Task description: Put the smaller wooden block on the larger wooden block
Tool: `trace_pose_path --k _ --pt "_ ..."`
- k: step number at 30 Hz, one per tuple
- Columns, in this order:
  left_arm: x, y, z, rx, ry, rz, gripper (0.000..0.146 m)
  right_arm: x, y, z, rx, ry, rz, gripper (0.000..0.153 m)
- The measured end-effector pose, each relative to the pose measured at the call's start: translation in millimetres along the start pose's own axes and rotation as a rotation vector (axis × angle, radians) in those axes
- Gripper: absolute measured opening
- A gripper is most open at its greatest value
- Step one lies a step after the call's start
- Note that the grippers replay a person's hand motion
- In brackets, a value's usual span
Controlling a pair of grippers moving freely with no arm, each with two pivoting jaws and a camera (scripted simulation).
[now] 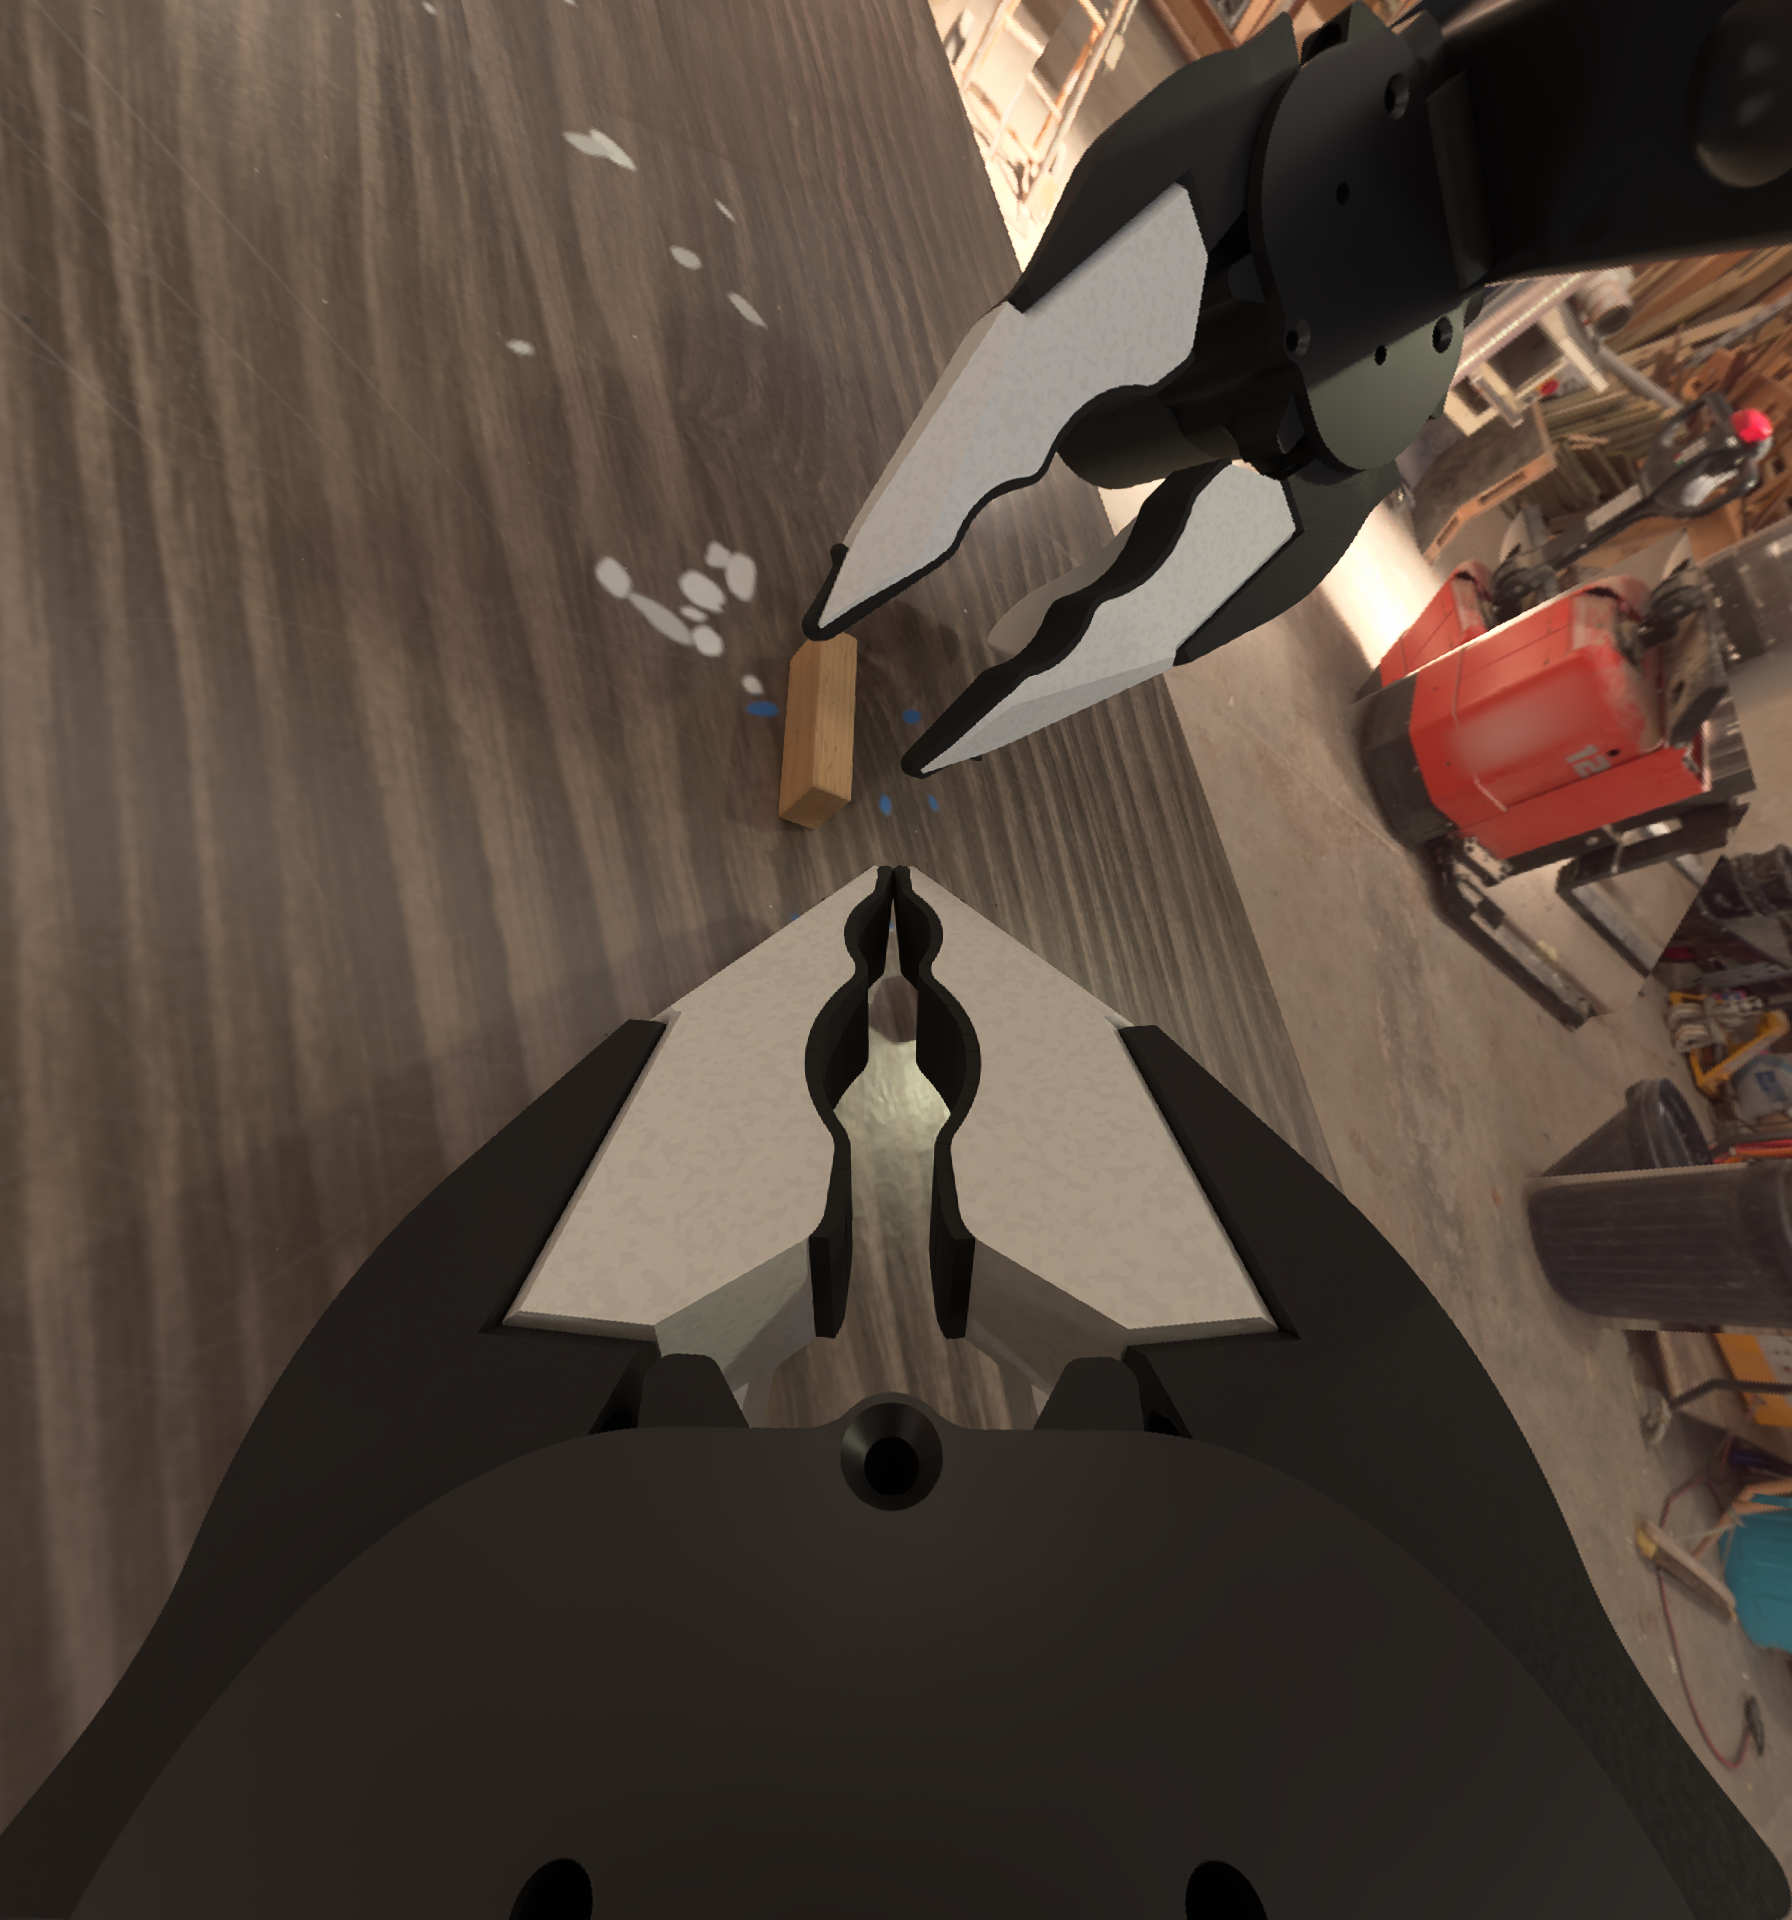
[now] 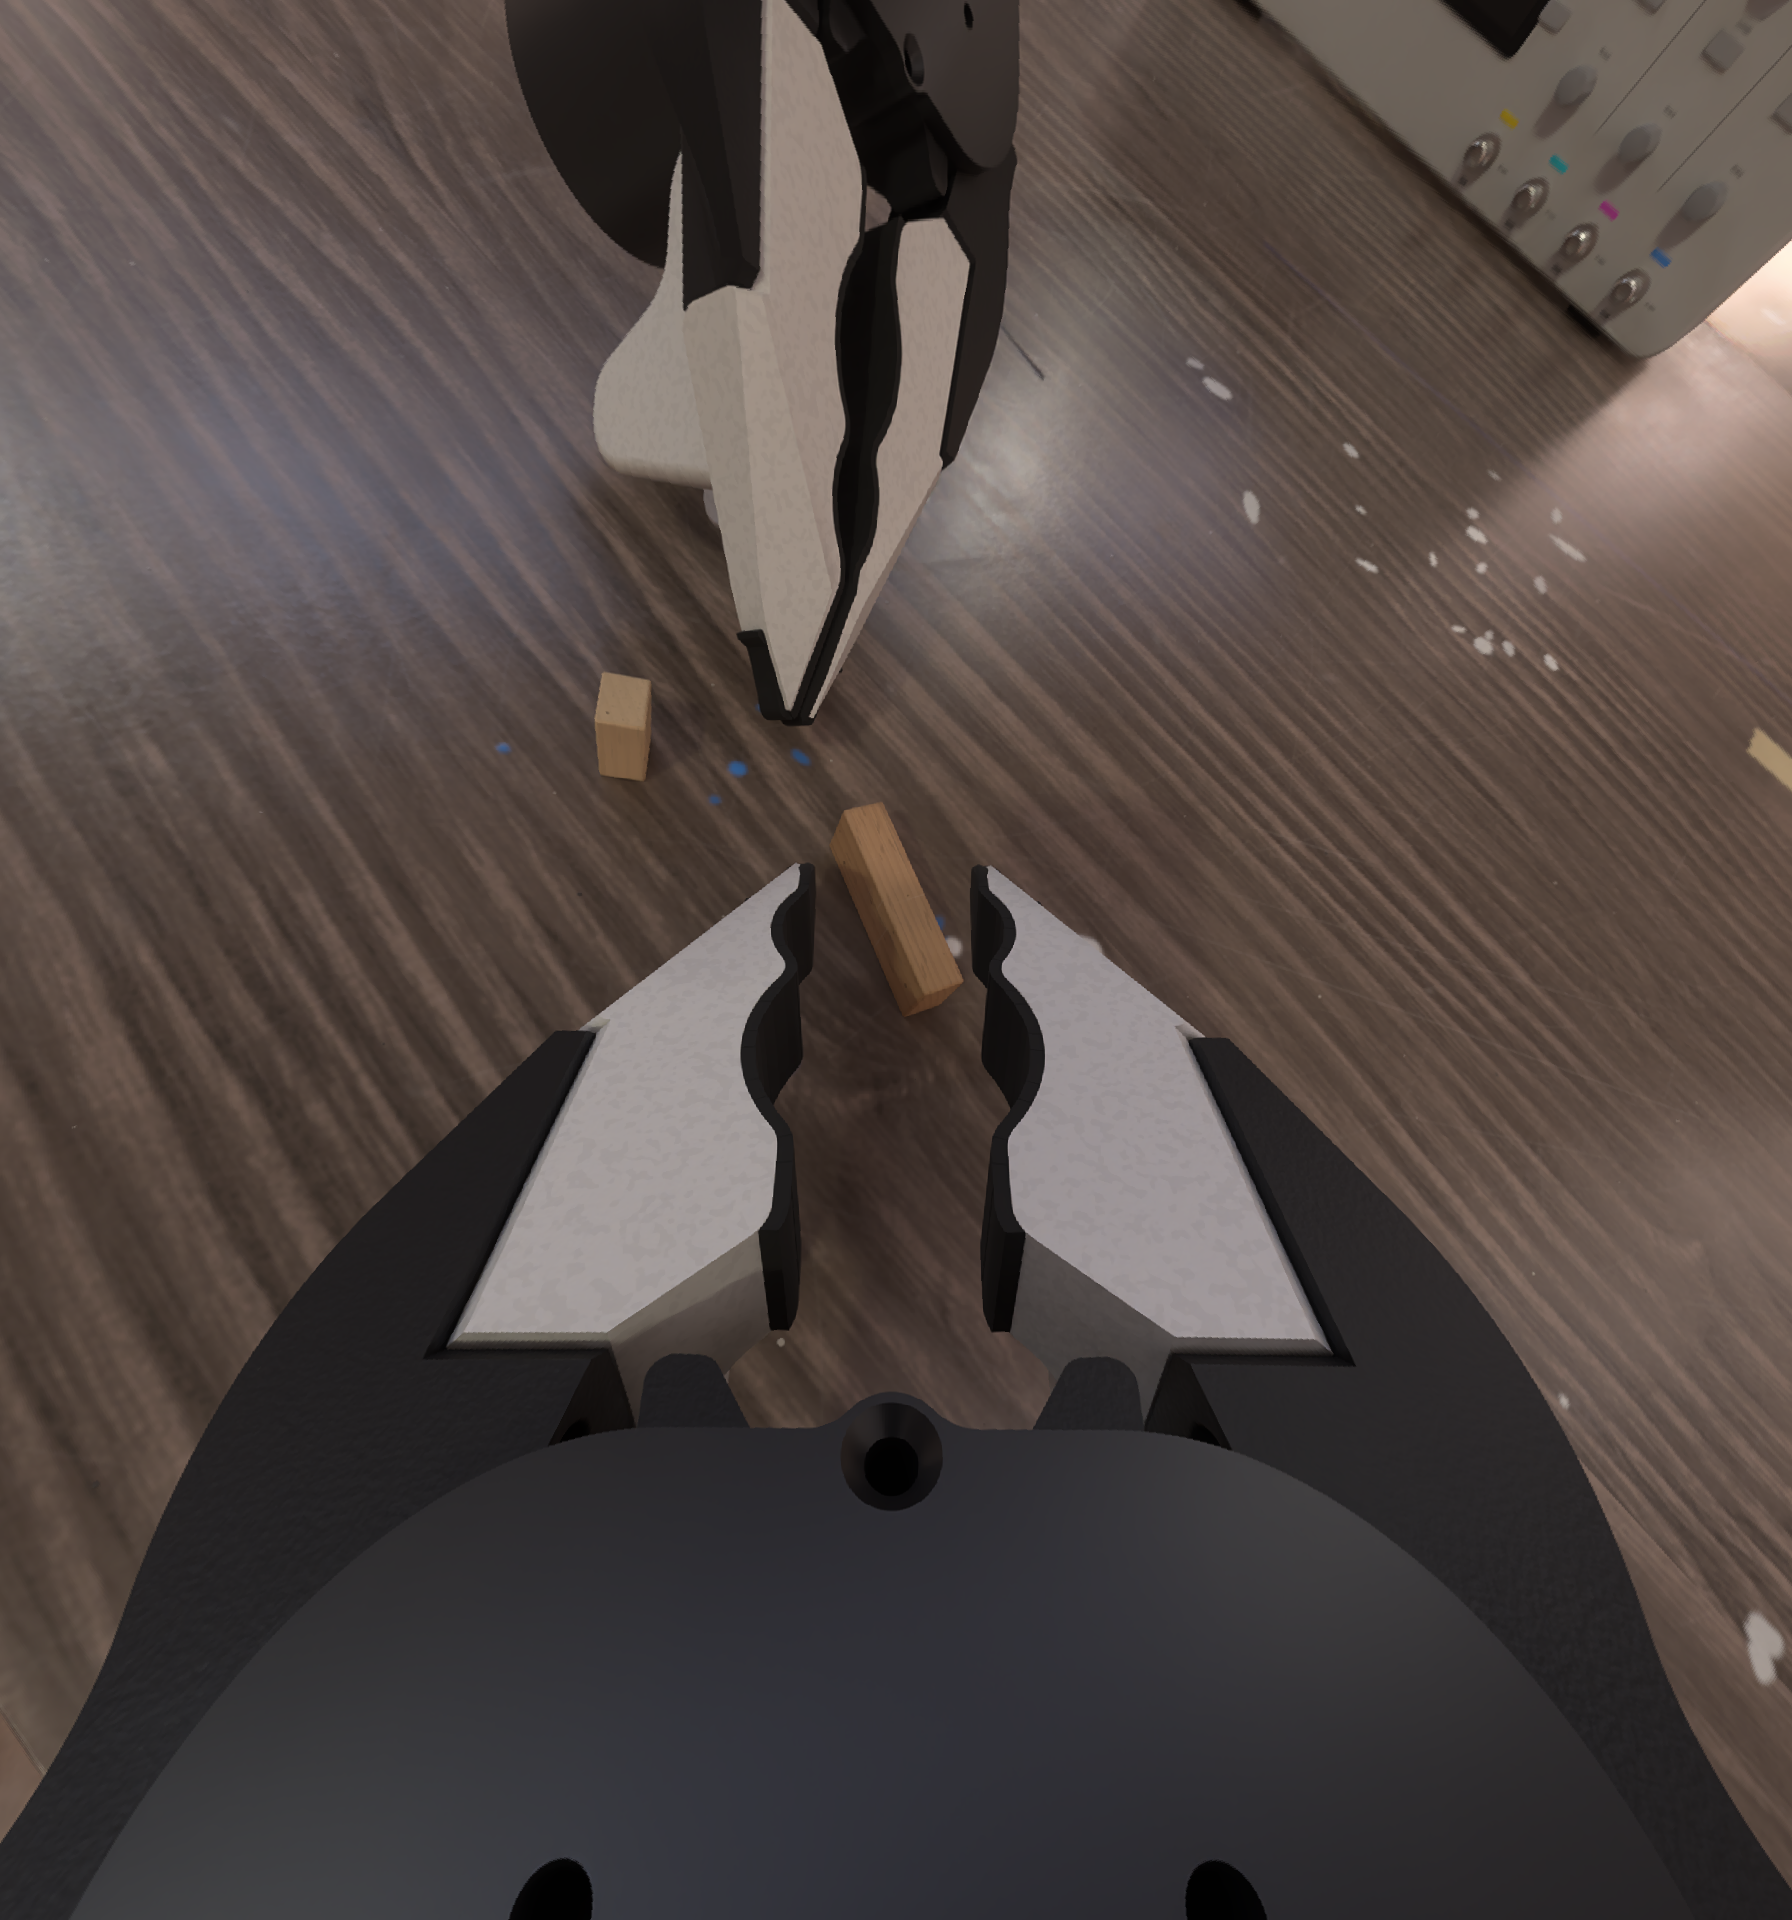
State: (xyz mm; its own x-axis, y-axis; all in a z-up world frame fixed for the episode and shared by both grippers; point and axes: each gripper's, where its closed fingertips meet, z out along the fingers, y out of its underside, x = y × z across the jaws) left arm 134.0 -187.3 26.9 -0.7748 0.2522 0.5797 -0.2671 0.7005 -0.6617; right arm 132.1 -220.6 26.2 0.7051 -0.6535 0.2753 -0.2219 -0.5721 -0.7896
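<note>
A long wooden block [image 2: 894, 909] lies flat on the dark wood-grain table [image 2: 248, 520], slanted between the fingertips of my right gripper [image 2: 892, 873], which is open and not touching it. A smaller, cube-like wooden block [image 2: 623, 740] stands apart, farther off to the left. My left gripper [image 2: 793, 712] hangs shut and empty, tips close to the table beyond both blocks. In the left wrist view the left gripper [image 1: 892, 873] is shut, and the open right gripper [image 1: 866, 694] straddles the long block [image 1: 819, 727]. The small block is hidden in that view.
White and blue paint specks [image 2: 1484, 634] dot the table. A grey machine with knobs [image 2: 1598, 156] stands at the far right. The table edge [image 1: 1131, 540] runs on the right, with a red machine [image 1: 1536, 717] and black bins [image 1: 1702, 1236] on the floor beyond.
</note>
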Motion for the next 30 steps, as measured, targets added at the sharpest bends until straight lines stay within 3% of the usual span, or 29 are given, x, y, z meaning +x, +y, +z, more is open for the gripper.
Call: trace_pose_path --k 9,18,23,27,30 --pt "-2 0 1 -0.004 -0.024 0.011 0.0 -3 2 -2 -0.019 -0.087 -0.011 0.034" --pt "-3 -2 3 0.014 -0.031 -0.011 0.0 -2 5 1 -0.017 -0.192 0.121 0.039" --pt "-3 -4 5 0.019 -0.03 -0.024 0.0 -7 4 2 -0.018 -0.209 0.093 0.039" --pt "-4 -5 5 0.026 -0.019 -0.047 0.0 -4 1 -11 0.007 -0.206 0.096 0.04" --pt "-5 -6 5 0.028 -0.012 -0.059 0.0 -11 -22 -31 0.121 -0.25 0.055 0.036"
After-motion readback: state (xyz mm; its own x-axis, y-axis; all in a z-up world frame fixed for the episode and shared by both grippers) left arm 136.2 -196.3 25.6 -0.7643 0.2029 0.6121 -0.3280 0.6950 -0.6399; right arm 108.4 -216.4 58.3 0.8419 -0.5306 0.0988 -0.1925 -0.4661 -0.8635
